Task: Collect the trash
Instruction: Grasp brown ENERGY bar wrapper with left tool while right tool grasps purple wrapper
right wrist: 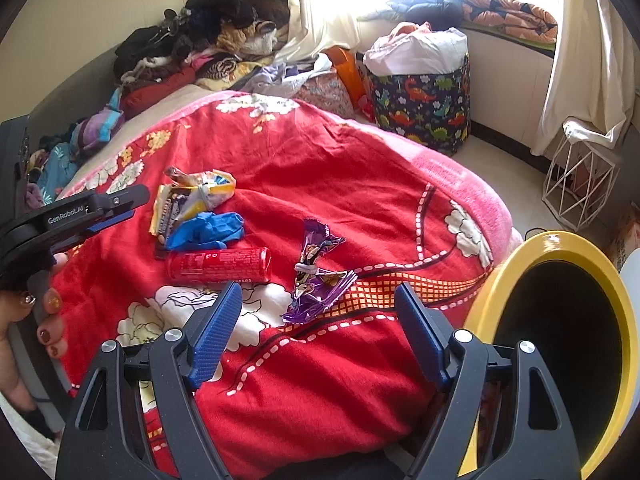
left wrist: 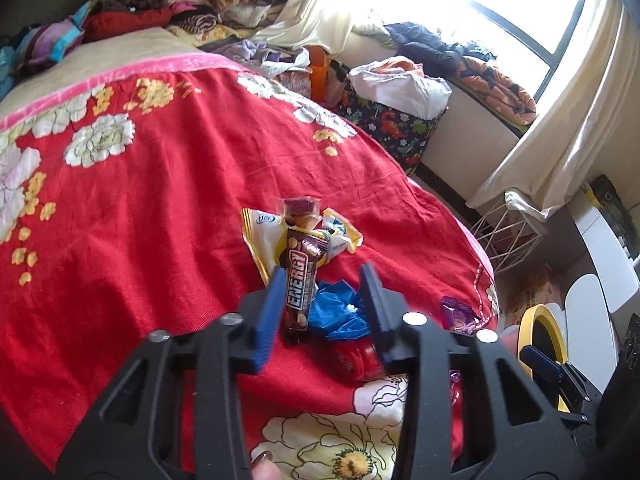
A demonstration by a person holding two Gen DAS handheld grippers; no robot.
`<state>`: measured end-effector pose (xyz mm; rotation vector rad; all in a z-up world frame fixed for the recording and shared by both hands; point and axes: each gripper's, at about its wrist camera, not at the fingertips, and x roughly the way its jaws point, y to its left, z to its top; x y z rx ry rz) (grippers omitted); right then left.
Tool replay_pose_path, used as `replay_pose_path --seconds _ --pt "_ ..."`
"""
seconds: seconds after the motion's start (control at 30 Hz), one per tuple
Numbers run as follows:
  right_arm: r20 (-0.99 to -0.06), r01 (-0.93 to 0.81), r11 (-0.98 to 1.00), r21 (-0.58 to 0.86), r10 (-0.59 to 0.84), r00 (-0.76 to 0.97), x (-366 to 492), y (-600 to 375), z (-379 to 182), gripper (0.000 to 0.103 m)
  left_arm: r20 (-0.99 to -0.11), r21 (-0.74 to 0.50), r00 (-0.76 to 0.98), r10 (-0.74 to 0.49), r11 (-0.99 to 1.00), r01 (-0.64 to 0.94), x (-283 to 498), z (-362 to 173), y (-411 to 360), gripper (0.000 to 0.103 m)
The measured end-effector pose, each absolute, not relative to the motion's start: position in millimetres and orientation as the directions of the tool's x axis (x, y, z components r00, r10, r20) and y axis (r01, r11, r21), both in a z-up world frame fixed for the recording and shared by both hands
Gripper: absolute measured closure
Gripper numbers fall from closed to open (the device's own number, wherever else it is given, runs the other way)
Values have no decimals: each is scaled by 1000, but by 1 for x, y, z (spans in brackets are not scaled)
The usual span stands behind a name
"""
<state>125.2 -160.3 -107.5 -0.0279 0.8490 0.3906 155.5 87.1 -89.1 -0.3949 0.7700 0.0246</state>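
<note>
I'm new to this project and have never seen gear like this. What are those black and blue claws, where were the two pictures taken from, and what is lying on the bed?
There is no robot here: a person holds a hand-operated claw in each hand. Each claw carries a wide-angle camera looking out along its two blue fingers, so each picture is that claw's own view.

In the left view, the left gripper is open above the rubbish; nothing is clamped, though the brown energy bar wrapper lies between its fingers. In the right view, the right gripper is also open and empty, beside a yellow-rimmed bin.

On the red floral blanket lie a yellow snack bag, a blue glove, a red can on its side and a purple wrapper. The person's hand shows at the left edge.
</note>
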Motion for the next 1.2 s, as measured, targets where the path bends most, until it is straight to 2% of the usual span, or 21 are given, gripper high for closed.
replay_pose_path --seconds 0.23,0.63,0.73,0.93,1.07,1.2 --pt "-776 -347 930 120 306 552 142 -150 -127 34 -693 -325 710 -125 933 -154 169 -97 83 78" --pt "-844 -350 930 111 274 461 167 -135 -159 45 -752 -324 651 -104 919 -226 185 -128 93 78" --pt "-846 -362 926 106 275 456 169 -132 -164 54 -753 -323 650 -103 918 -228 186 -129 93 78" --pt "-834 -374 919 123 300 463 162 -134 -162 77 -756 -322 646 -106 920 -225 186 -131 92 78" --pt "-813 -362 917 167 336 476 152 -139 -155 78 -760 -315 641 -106 923 -221 185 -133 90 88" --pt "-790 -354 913 205 367 491 140 -147 -147 79 -758 -320 642 -115 923 -212 183 -131 88 90"
